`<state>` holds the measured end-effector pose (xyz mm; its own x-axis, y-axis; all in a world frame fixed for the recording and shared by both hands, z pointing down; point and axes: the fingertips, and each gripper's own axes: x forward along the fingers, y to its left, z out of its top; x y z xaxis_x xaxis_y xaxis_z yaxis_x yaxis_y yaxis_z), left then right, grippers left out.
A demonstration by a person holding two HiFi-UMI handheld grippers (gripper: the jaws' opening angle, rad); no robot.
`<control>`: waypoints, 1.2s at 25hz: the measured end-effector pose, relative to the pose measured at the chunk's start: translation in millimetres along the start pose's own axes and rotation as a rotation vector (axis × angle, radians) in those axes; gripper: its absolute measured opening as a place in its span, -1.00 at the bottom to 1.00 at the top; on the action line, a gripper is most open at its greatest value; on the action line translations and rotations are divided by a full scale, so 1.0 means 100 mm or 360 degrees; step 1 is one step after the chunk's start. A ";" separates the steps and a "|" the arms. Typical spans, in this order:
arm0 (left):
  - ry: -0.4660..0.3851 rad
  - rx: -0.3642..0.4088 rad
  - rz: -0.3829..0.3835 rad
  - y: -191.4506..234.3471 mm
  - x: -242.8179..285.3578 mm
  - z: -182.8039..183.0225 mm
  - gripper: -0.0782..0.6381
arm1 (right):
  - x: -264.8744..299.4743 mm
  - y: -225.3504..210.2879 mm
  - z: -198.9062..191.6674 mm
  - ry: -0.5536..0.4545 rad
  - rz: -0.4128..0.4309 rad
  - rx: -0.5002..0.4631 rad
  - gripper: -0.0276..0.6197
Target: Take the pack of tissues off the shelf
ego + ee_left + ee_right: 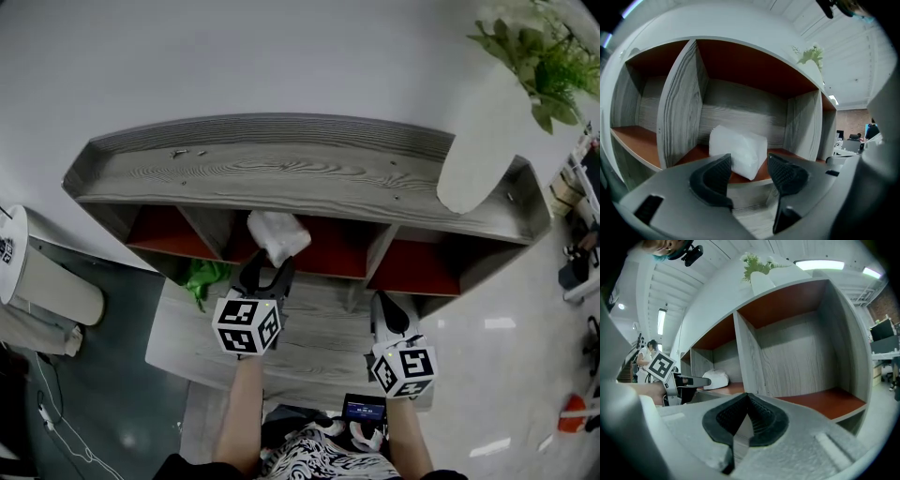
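My left tool [265, 275] stands wide, both dark ribbed pads spread apart and pressing on nothing. Just past its tips lies the white, soft-sided pack of tissues [277, 234], on the red-brown floor of the middle compartment of the grey wood-grain shelf [281, 173], at the centre of the head view. In the left gripper view the pack of tissues [738, 149] fills the middle of the frame, one corner showing in the gap of the left tool [749, 163], beside the upright divider [679, 103] at the left. My right tool [747, 401] is closed, pads together and empty, facing the bare compartment at the right; in the head view it [389, 314] sits lower right. A green plant in a white vase [487, 141] stands on the shelf's top, upper right.
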<state>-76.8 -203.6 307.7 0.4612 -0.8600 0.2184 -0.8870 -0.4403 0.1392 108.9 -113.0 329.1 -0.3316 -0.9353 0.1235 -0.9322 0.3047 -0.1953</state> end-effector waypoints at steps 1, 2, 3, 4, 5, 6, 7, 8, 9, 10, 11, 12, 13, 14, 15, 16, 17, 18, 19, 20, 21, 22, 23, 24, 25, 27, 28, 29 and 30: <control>-0.0001 -0.0005 0.0014 0.02 0.02 0.01 -0.15 | 0.02 -0.02 0.00 0.0001 -0.0002 0.0004 -0.90; -0.0001 -0.0005 0.0032 0.04 0.04 0.01 -0.15 | 0.04 -0.04 0.00 0.0002 -0.0003 0.0009 -0.90; 0.0000 -0.0001 0.0053 0.06 0.05 0.01 -0.15 | 0.05 -0.06 0.00 0.0001 -0.0004 0.0014 -0.90; 0.0000 0.0006 0.0075 0.09 0.06 0.02 -0.15 | 0.07 -0.08 0.00 0.0000 -0.0004 0.0019 -0.90; 0.0001 0.0014 0.0096 0.11 0.07 0.02 -0.15 | 0.08 -0.10 0.00 -0.0001 -0.0004 0.0024 -0.90; 0.0002 0.0019 0.0116 0.14 0.08 0.03 -0.15 | 0.09 -0.11 0.00 -0.0003 -0.0004 0.0031 -0.90; 0.0002 0.0022 0.0133 0.16 0.08 0.03 -0.17 | 0.10 -0.12 -0.01 -0.0003 -0.0004 0.0037 -0.90; -0.0001 0.0026 0.0149 0.18 0.08 0.03 -0.22 | 0.11 -0.13 -0.02 -0.0003 -0.0005 0.0042 -0.90; -0.0008 0.0032 0.0165 0.20 0.07 0.04 -0.23 | 0.12 -0.14 -0.03 -0.0003 -0.0008 0.0047 -0.90; -0.0015 0.0040 0.0176 0.21 0.07 0.04 -0.28 | 0.12 -0.14 -0.03 -0.0004 -0.0013 0.0049 -0.90; -0.0021 0.0048 0.0182 0.22 0.06 0.04 -0.32 | 0.13 -0.15 -0.04 -0.0005 -0.0015 0.0051 -0.90; -0.0025 0.0053 0.0182 0.22 0.06 0.04 -0.36 | 0.13 -0.15 -0.04 -0.0006 -0.0017 0.0051 -0.90; -0.0029 0.0054 0.0178 0.22 0.06 0.05 -0.40 | 0.13 -0.16 -0.03 -0.0007 -0.0017 0.0051 -0.90; -0.0031 0.0050 0.0171 0.21 0.06 0.05 -0.43 | 0.13 -0.17 -0.03 -0.0009 -0.0018 0.0050 -0.90; -0.0033 0.0043 0.0162 0.21 0.07 0.06 -0.47 | 0.12 -0.18 -0.03 -0.0011 -0.0021 0.0050 -0.90; -0.0036 0.0031 0.0154 0.21 0.07 0.07 -0.49 | 0.11 -0.19 -0.02 -0.0014 -0.0026 0.0052 -0.90; -0.0038 0.0020 0.0147 0.22 0.07 0.07 -0.51 | 0.11 -0.20 -0.02 -0.0016 -0.0031 0.0054 -0.90; -0.0040 0.0011 0.0142 0.22 0.07 0.07 -0.51 | 0.10 -0.21 -0.02 -0.0018 -0.0036 0.0058 -0.90; -0.0040 0.0006 0.0138 0.23 0.06 0.07 -0.52 | 0.10 -0.22 -0.02 -0.0020 -0.0039 0.0061 -0.90; -0.0041 0.0006 0.0136 0.23 0.06 0.07 -0.53 | 0.10 -0.22 -0.02 -0.0021 -0.0040 0.0062 -0.91; -0.0042 0.0009 0.0136 0.23 0.05 0.08 -0.54 | 0.09 -0.21 -0.02 -0.0021 -0.0039 0.0062 -0.91; -0.0042 0.0012 0.0135 0.23 0.05 0.08 -0.55 | 0.09 -0.21 -0.02 -0.0021 -0.0038 0.0060 -0.90; -0.0043 0.0016 0.0135 0.23 0.04 0.08 -0.55 | 0.09 -0.20 -0.02 -0.0020 -0.0037 0.0058 -0.90; -0.0044 0.0019 0.0135 0.22 0.03 0.08 -0.56 | 0.08 -0.19 -0.02 -0.0018 -0.0035 0.0056 -0.90; -0.0046 0.0022 0.0135 0.22 0.02 0.08 -0.56 | 0.08 -0.19 -0.03 -0.0016 -0.0034 0.0055 -0.90; -0.0055 0.0025 0.0134 0.21 -0.01 0.08 -0.57 | 0.07 -0.18 -0.03 -0.0016 -0.0034 0.0051 -0.90; -0.0062 0.0026 0.0133 0.21 -0.02 0.08 -0.58 | 0.06 -0.18 -0.03 -0.0016 -0.0034 0.0049 -0.90; -0.0070 0.0027 0.0133 0.21 -0.03 0.08 -0.58 | 0.05 -0.17 -0.04 -0.0015 -0.0034 0.0047 -0.90; -0.0076 0.0029 0.0133 0.21 -0.05 0.08 -0.59 | 0.05 -0.17 -0.05 -0.0013 -0.0034 0.0045 -0.90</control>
<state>-97.6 -211.0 301.5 0.3844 -0.9050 0.1819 -0.9227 -0.3709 0.1049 122.5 -121.7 337.6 -0.3102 -0.9431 0.1201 -0.9346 0.2794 -0.2201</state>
